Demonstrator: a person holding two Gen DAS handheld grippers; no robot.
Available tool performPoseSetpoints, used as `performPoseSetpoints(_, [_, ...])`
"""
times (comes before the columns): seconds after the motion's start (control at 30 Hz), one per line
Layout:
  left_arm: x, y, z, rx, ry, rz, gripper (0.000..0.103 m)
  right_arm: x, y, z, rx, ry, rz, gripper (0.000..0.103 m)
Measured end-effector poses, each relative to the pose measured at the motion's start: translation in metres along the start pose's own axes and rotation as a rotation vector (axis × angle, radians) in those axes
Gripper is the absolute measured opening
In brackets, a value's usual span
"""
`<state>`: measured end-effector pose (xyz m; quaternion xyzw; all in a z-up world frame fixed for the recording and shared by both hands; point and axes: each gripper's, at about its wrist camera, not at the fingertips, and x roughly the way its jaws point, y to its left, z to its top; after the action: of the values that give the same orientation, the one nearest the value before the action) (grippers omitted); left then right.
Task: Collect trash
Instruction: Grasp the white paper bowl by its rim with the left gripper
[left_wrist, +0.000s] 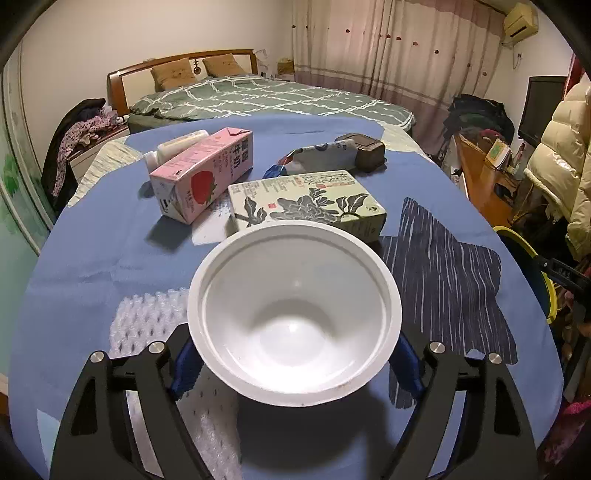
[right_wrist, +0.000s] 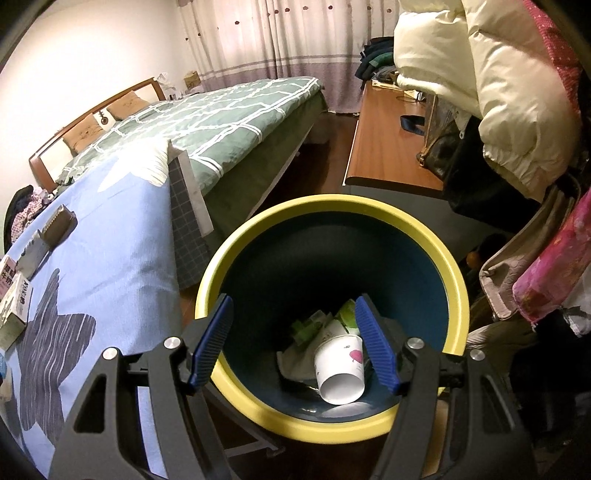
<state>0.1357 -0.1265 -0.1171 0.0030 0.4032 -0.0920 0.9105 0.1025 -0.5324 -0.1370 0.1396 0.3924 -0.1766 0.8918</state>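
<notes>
Left gripper (left_wrist: 295, 363) points steeply downward, its blue pads (left_wrist: 183, 369) against both sides of a white bowl (left_wrist: 294, 314); right gripper (right_wrist: 293, 343) angles downward, jaws apart, nothing between them.

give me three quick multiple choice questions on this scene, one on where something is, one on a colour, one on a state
1. Where is the paper cup?
A. in the bin
B. on the bed
C. on the table

2. What colour is the bin's rim?
A. red
B. yellow
C. white

3. How does the left gripper stand?
A. closed on nothing
B. around the white bowl
C. holding the pink carton

Answers: A, the cup lies among trash at the bin's bottom; B, a yellow ring tops the dark bin; B, a blue pad sits at each side of the bowl.
</notes>
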Motion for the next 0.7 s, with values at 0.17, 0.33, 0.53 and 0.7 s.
performPoseSetpoints(0.17, [-0.008, -0.008, -0.001, 0.020, -0.009, -0.005, 0.081, -0.004, 0.000, -0.001, 0.001, -0.016, 0.003, 0.065])
performPoseSetpoints(0.33, [-0.034, -0.023, 0.000, 0.042, -0.055, -0.038, 0.081, -0.011, -0.005, -0.002, 0.007, -0.031, -0.002, 0.065])
performPoseSetpoints(0.53, [-0.038, -0.065, 0.016, 0.112, -0.059, -0.148, 0.081, -0.022, -0.016, -0.004, 0.010, -0.049, -0.016, 0.065])
performPoseSetpoints(0.7, [-0.026, -0.123, 0.040, 0.194, -0.054, -0.251, 0.081, -0.030, -0.031, -0.006, 0.025, -0.061, -0.029, 0.065])
